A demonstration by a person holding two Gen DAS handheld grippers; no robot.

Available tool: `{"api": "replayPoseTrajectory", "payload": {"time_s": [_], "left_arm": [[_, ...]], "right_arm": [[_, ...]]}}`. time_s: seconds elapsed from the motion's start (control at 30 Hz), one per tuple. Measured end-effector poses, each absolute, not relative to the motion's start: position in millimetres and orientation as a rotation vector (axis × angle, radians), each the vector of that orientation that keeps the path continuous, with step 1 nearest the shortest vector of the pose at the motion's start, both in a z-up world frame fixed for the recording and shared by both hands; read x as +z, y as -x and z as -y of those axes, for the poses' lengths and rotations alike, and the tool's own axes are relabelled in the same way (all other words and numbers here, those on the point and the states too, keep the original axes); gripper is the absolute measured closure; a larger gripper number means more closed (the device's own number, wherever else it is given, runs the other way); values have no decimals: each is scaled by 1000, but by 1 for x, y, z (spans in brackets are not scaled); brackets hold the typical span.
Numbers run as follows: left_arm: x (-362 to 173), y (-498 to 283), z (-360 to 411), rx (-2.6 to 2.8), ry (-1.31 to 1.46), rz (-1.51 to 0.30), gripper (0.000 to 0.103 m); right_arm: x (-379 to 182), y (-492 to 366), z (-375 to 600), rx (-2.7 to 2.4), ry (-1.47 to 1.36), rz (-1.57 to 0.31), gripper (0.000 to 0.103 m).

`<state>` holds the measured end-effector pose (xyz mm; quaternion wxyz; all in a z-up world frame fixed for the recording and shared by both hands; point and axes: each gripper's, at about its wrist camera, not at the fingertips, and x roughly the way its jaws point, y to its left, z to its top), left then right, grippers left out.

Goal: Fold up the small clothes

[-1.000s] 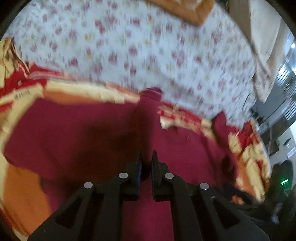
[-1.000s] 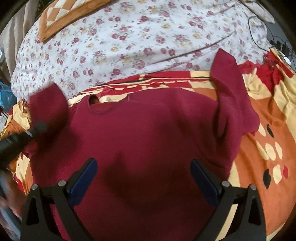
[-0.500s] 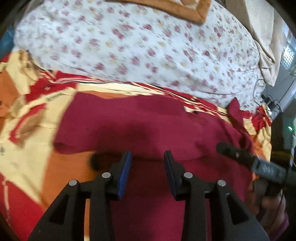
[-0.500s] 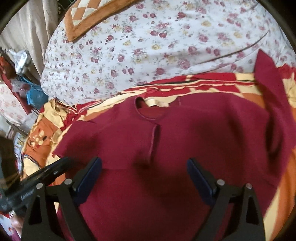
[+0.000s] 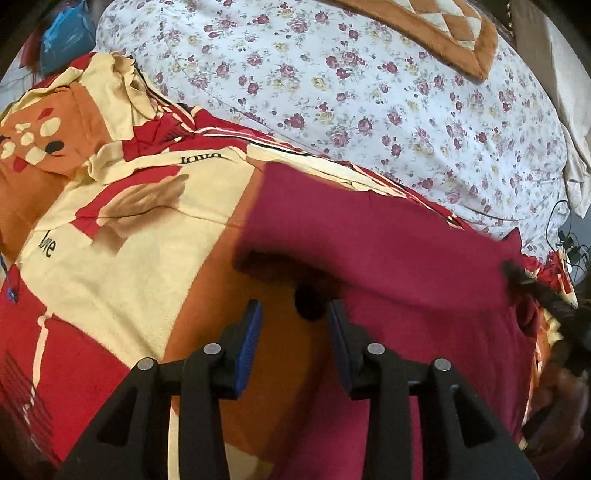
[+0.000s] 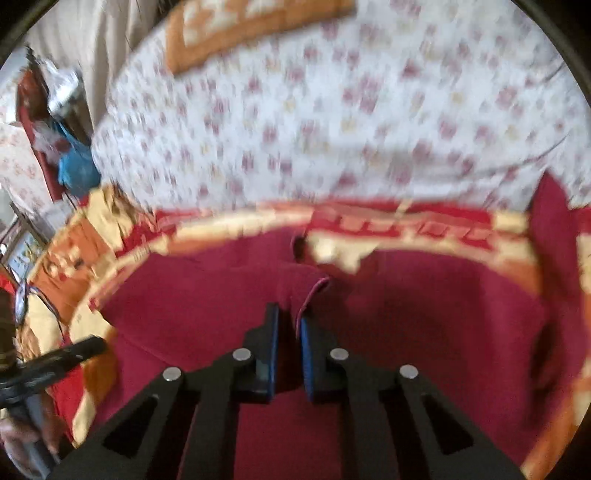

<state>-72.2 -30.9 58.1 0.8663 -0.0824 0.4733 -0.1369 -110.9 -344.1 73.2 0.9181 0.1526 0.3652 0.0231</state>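
Blue-padded right gripper (image 6: 289, 325) had just been closing; jaws stood nearly together, pinching a raised fold of the maroon shirt (image 6: 369, 332) at a hemmed edge near centre of the garment. Cloth visibly bunched up betw. the pads. View blurred, so finer detail of the grip not readable.

Left gripper (image 5: 293, 317) stood part-open, pads apart, nothing clamped. Its jaws framed bare orange blanket and a dark round spot, just short of the shirt's near folded edge. No contact w. the cloth seen.

Shirt (image 5: 388, 258) lay spread on the patterned blanket (image 5: 122, 236), towards the right side in left wrist view. Its left part was folded over the body, giving a straight left edge w. a shadowed lip beneath. One sleeve stuck up at far right of right wrist view, reaching the quilt's edge.

Blanket: orange, cream and red blocks, printed w. "love" in two places; rumpled at its far left corner. Beyond it, a white floral quilt (image 5: 369, 110) w. an orange-bordered cushion (image 5: 443, 33) on top. Blue bag (image 5: 66, 33) at far left, off the bed. Person's hand (image 6: 22, 443) partly visible at lower left of right wrist view, holding the left gripper's handle.
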Motion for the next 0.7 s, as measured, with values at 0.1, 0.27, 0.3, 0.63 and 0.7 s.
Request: {"api": "replayPoseTrajectory", "payload": {"time_s": [0.1,0.27,0.3,0.63,0.7], "left_arm": [[59,71,36,-292,174,-992,77],[67,71,50,-317,182,-980,77],[69,71,53,-323,184,-974,77],[67,36,103,-344,132,-992,76],[52,25,112,-303,83,-1024,76]], "right_arm": [[98,139,380,-33,-356,-672,92],[96,160,432,-252,-299,-694,92],[86,159,443,-279,-318,-726,92],[45,146,463,-294,-382,-840,90],[42,145,464,-299,-370,-860,88]]}}
